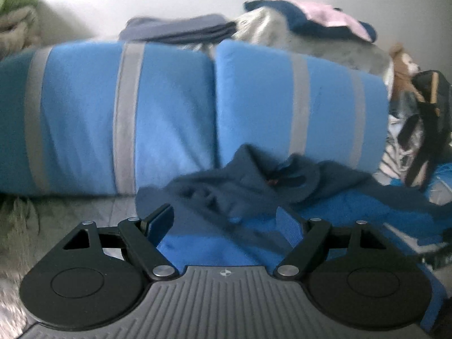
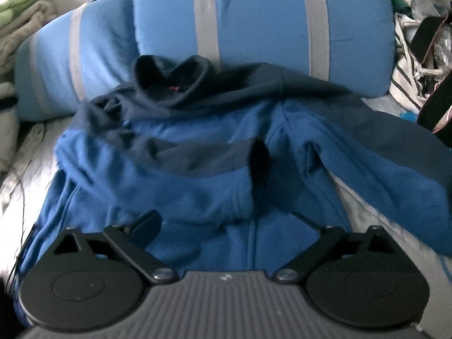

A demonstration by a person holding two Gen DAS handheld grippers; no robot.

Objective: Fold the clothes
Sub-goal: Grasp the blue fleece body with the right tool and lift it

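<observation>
One crumpled blue-and-navy fleece jacket (image 2: 197, 175) is lying before two blue grey-striped pillows (image 2: 262, 28); L gripper (image 1: 226, 220) & R gripper (image 2: 226, 223) are both gaping wide, empty.

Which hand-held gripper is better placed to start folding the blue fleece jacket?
Probably right: the right hand-held gripper sits open over the blue and navy fleece jacket; the left hand-held gripper faces only its collar end.

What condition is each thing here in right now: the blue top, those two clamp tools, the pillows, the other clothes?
Blue fleece jacket: unfolded, rumpled, spread on the bed, collar against the pillows.
Left gripper: open, holding nothing.
Right gripper: open, over the jacket, holding nothing.
Striped pillows: side by side behind the jacket.
Dark folded garment: folded, behind the pillows.
Clothes heap: unfolded, piled.
</observation>
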